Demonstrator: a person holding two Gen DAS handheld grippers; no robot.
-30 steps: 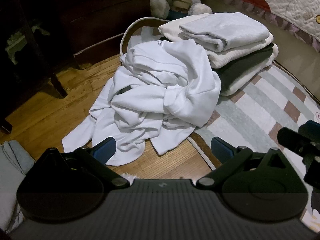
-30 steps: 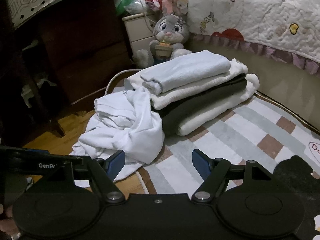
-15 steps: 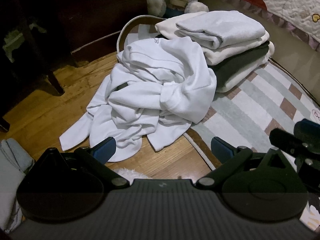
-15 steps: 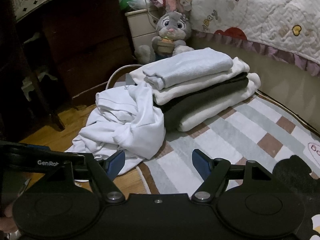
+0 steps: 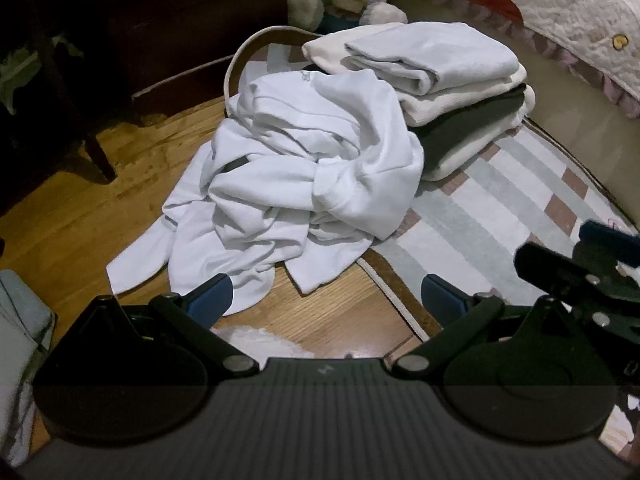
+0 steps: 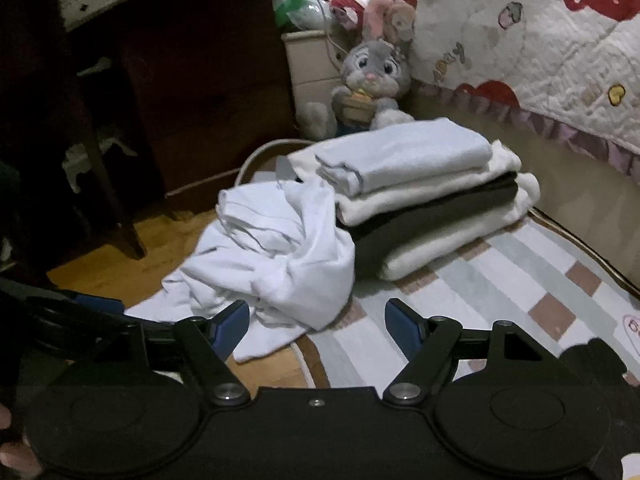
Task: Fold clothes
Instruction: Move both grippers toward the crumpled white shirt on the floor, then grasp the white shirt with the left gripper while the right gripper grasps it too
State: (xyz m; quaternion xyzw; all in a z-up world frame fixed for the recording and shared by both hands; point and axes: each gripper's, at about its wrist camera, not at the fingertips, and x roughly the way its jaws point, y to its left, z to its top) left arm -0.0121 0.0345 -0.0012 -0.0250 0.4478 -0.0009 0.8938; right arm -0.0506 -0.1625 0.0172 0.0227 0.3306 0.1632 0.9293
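Note:
A crumpled white garment (image 5: 292, 184) lies in a heap half on the wooden floor, half on the striped rug; it also shows in the right wrist view (image 6: 272, 264). Behind it stands a stack of folded clothes (image 5: 436, 92), pale blue on top, then cream, dark grey and cream (image 6: 424, 208). My left gripper (image 5: 326, 300) is open and empty, just in front of the heap's near edge. My right gripper (image 6: 318, 326) is open and empty, near the heap's right front edge. The right gripper also shows at the right of the left wrist view (image 5: 592, 264).
A striped rug (image 5: 492, 216) covers the floor on the right. A dark wooden cabinet (image 6: 192, 92) stands at the back left. A plush rabbit (image 6: 368, 80) sits behind the stack. A quilted bed edge (image 6: 532, 52) runs along the right. Grey cloth (image 5: 16, 340) lies at far left.
Both grippers have pulled back a little and turned slightly right, so the heap and stack sit further off in view. The clothes have not moved. Both grippers stay open.

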